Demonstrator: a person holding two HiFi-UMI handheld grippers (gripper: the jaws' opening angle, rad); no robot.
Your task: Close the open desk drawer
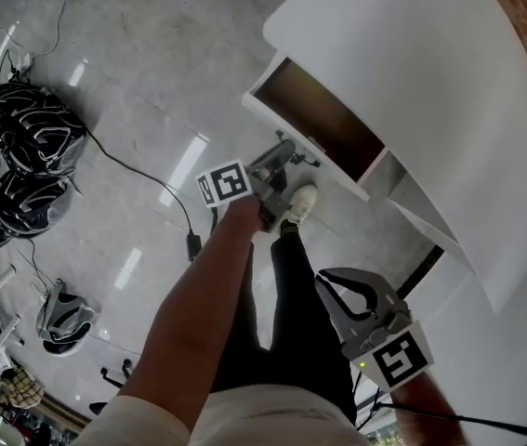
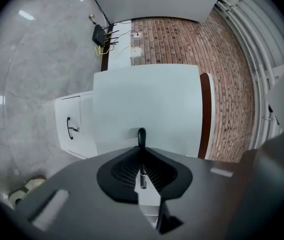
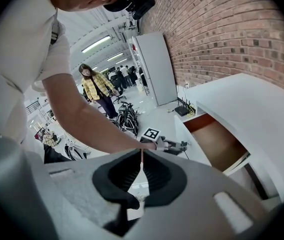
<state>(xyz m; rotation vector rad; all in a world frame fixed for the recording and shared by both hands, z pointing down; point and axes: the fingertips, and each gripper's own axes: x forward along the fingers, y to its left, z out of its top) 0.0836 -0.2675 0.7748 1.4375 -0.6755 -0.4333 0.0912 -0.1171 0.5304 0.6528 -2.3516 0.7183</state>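
Grasp step: left gripper (image 2: pixel 142 149) jaws clamp the thin black metal handle (image 2: pixel 141 136) of the open white brown-lined drawer (image 1: pixel 323 119) jutting from under the white bench (image 1: pixel 412 63), while right gripper (image 3: pixel 142 155) jaws are closed empty, clear of the bench; next move is probably a straight push in.

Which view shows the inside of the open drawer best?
The head view: it looks down into the open drawer, showing its brown interior. The right gripper view shows the interior obliquely, partly under the desk top. The left gripper view shows only its white front and handle.
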